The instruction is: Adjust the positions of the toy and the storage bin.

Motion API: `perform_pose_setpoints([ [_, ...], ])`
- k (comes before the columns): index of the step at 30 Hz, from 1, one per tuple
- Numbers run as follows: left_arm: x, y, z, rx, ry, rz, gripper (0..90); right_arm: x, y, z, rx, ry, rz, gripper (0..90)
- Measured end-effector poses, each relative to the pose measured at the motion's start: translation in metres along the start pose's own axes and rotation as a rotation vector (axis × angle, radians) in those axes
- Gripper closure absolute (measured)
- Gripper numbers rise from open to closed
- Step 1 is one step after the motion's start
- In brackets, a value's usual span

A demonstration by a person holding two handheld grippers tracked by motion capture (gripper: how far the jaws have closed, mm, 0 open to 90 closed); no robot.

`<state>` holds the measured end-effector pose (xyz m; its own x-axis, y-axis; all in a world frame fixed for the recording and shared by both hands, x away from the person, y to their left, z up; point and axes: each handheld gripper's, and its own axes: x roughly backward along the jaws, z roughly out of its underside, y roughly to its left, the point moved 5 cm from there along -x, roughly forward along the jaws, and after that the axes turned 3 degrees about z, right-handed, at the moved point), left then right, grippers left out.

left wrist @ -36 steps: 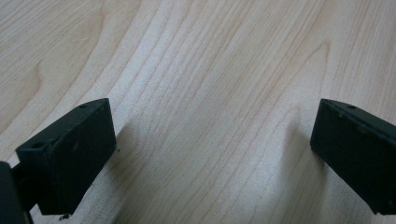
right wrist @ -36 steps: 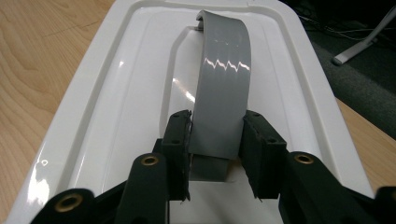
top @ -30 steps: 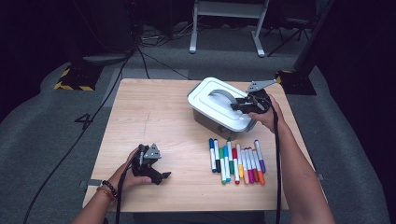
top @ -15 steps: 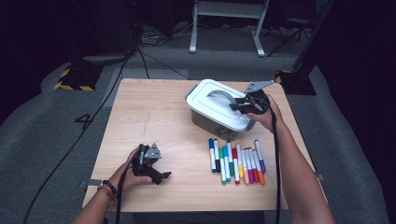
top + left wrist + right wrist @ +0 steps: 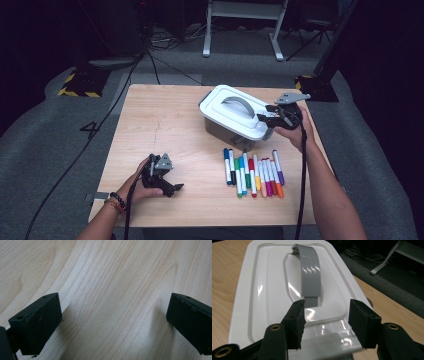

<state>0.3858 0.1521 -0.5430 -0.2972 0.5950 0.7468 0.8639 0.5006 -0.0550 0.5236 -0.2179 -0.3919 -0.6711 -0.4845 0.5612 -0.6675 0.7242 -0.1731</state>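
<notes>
Box [image 5: 235, 120]: grey, with white lid [image 5: 274, 290] and grey handle [image 5: 309, 272], on the counter [image 5: 165, 120] toward its far right.
Right gripper [image 5: 267, 119]: at the lid's near right end; jaws have just been opening and stand apart above the lid edge, pressing on nothing.
Markers [image 5: 252, 172]: a row lying just in front of the box.
Left gripper [image 5: 167, 185]: resting on the counter at near left; jaws wide open over bare wood.

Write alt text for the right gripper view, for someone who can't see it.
Two black claw fingers stand apart over the near end of a white box lid, gripping nothing, having just been opening. A grey handle arches along the lid's middle, and the box sits on a light wooden table.
</notes>
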Motion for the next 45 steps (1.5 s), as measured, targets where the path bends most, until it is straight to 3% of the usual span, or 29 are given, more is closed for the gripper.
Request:
perform_pose_setpoints([
  [2, 0.000, 0.000, 0.000, 0.000, 0.000, 0.000, 0.5, 0.012, -0.003, 0.008, -0.038, -0.021, -0.006, 45.4],
  [8, 0.000, 0.000, 0.000, 0.000, 0.000, 0.000, 0.5, 0.025, -0.005, 0.030, -0.078, -0.012, 0.025, 42.6],
  [12, 0.000, 0.000, 0.000, 0.000, 0.000, 0.000, 0.5, 0.025, -0.003, 0.039, -0.097, -0.001, 0.028, 42.2],
  [15, 0.000, 0.000, 0.000, 0.000, 0.000, 0.000, 0.5, 0.024, 0.001, 0.047, -0.082, 0.012, 0.054, 42.7],
  [18, 0.000, 0.000, 0.000, 0.000, 0.000, 0.000, 0.5, 0.021, 0.006, 0.055, -0.095, 0.026, 0.043, 43.1],
  [26, 0.000, 0.000, 0.000, 0.001, 0.000, -0.001, 0.5, 0.018, 0.004, 0.061, -0.186, 0.023, 0.038, 39.9],
  [31, 0.000, 0.000, 0.000, 0.000, 0.000, -0.001, 0.5, 0.014, 0.002, 0.061, -0.223, 0.021, 0.070, 36.3],
  [35, 0.000, 0.000, 0.000, 0.001, 0.000, -0.001, 0.5, 0.010, 0.000, 0.062, -0.272, 0.011, 0.033, 35.5],
  [36, 0.000, 0.000, 0.000, 0.001, 0.000, -0.001, 0.5, 0.009, -0.002, 0.064, -0.304, 0.009, -0.001, 36.4],
  [39, 0.000, 0.000, 0.000, 0.001, 0.000, -0.001, 0.5, 0.009, -0.004, 0.065, -0.309, 0.007, -0.031, 38.5],
  [42, 0.000, 0.000, 0.000, 0.001, 0.000, -0.001, 0.5, 0.010, -0.010, 0.063, -0.259, 0.015, 0.039, 41.2],
  [45, 0.000, 0.000, 0.000, 0.001, 0.000, 0.000, 0.5, 0.010, -0.014, 0.063, -0.254, 0.025, 0.053, 41.1],
])
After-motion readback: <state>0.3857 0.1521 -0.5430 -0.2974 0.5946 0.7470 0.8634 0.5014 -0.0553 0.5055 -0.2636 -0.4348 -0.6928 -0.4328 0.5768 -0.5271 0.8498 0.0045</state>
